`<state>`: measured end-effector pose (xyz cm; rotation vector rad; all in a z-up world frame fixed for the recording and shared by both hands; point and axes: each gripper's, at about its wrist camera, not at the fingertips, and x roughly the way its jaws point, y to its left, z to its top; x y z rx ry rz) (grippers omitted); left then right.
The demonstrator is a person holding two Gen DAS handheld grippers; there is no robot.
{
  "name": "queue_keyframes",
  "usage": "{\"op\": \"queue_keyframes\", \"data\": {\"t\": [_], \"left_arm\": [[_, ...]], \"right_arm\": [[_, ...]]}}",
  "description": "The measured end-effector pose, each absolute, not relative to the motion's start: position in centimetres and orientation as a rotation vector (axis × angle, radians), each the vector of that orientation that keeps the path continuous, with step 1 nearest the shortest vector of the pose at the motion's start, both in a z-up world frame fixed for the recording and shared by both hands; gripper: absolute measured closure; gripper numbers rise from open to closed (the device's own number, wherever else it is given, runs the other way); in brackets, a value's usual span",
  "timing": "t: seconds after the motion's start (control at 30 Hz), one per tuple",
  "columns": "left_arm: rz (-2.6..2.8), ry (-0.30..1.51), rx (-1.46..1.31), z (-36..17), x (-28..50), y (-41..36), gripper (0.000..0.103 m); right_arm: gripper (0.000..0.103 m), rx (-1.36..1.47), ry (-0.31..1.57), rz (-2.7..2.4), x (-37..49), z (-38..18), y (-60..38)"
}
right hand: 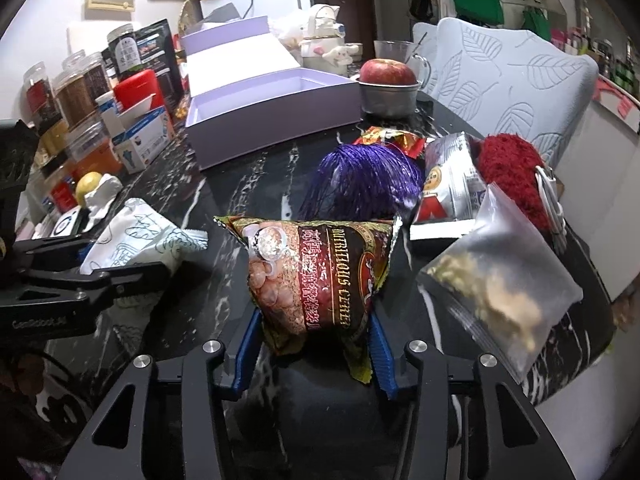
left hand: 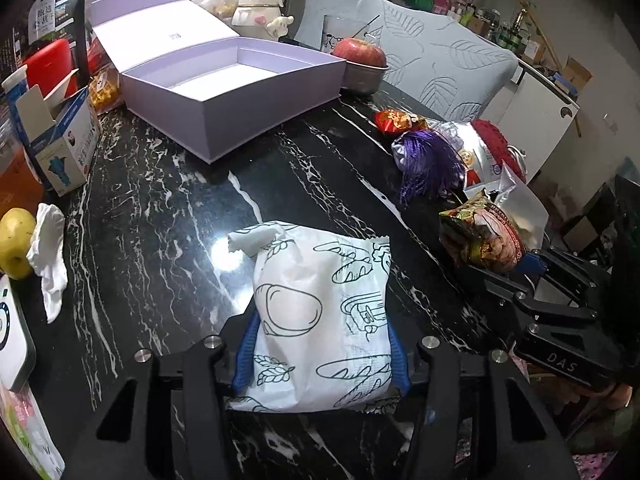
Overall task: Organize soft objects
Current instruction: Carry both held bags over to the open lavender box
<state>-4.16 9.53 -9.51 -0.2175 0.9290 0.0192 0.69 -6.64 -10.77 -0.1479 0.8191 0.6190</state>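
Black marble table [left hand: 160, 200]: left jaws grip white bread packet [left hand: 320, 312], right jaws grip cereal bag [right hand: 316, 276], its lower end hidden.

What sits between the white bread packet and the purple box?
Nothing: bare black marble table between white bread packet and purple box, seen in left wrist view.

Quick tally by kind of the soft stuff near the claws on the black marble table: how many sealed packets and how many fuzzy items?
Sealed packets: 5. White bread-print packet, dark red cereal packet, silver foil packet, clear zip bag of beige pieces, red-gold foil packet.
Fuzzy items: 2. Purple tassel bundle, red fluffy knit piece.
Total: 7
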Motion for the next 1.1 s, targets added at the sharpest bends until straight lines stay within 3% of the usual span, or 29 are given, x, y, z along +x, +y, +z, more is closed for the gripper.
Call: {"op": "queue_keyframes", "data": {"t": [0.5, 1.1], "left_arm": [[0.021, 0.817, -0.214, -5.6, -6.4, 9.3, 0.051], [0.001, 0.66, -0.138, 1.8, -3.3, 10.4, 0.051]], "right_arm": [[0.056, -0.116, 0.779, 0.676, -2.1, -8.9, -8.0], [0.056, -0.13, 0.588, 0.761, -0.2, -1.0, -6.4]]}}
